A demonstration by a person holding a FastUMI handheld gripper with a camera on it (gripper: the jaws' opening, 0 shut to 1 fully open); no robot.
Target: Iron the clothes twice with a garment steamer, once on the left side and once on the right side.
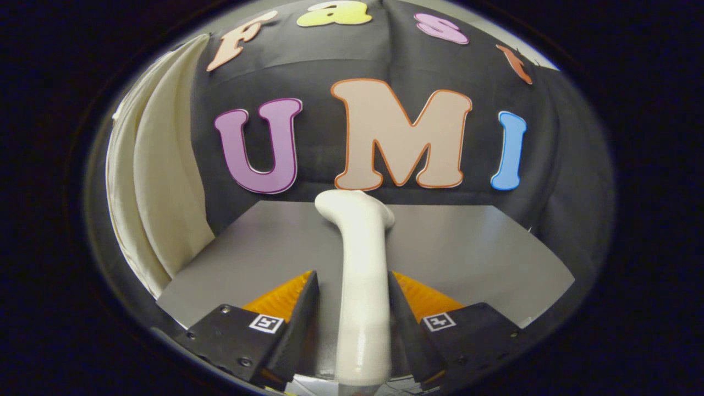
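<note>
Seen along the gripper [352, 289] from just behind its two fingers [300, 308], which reach forward over a plain grey table [467, 253]. Clamped between them: the white handle of a garment steamer [363, 275], both fingers pressed against its sides with no gap showing on either. Handle running straight ahead from between the fingers, then bending at its far end into a rounded head that tips toward the left — the head's steam face turned away and hidden. Near end of the handle cut off below the fingers, so any cord, tank or base cannot be made out. Held level and roughly centred over the table, pointing at the dark cloth back wall [550, 137]; whether the steamer rests on the table or hangs just above it cannot be told. To the left, beyond the table's edge and well apart from the steamer head, a cream-coloured garment [159, 181] hanging in long vertical folds beside the wall — its top and bottom both cut off, its shape and sleeves not distinguishable. The hand holding the gripper lies behind the camera, out of sight.
</note>
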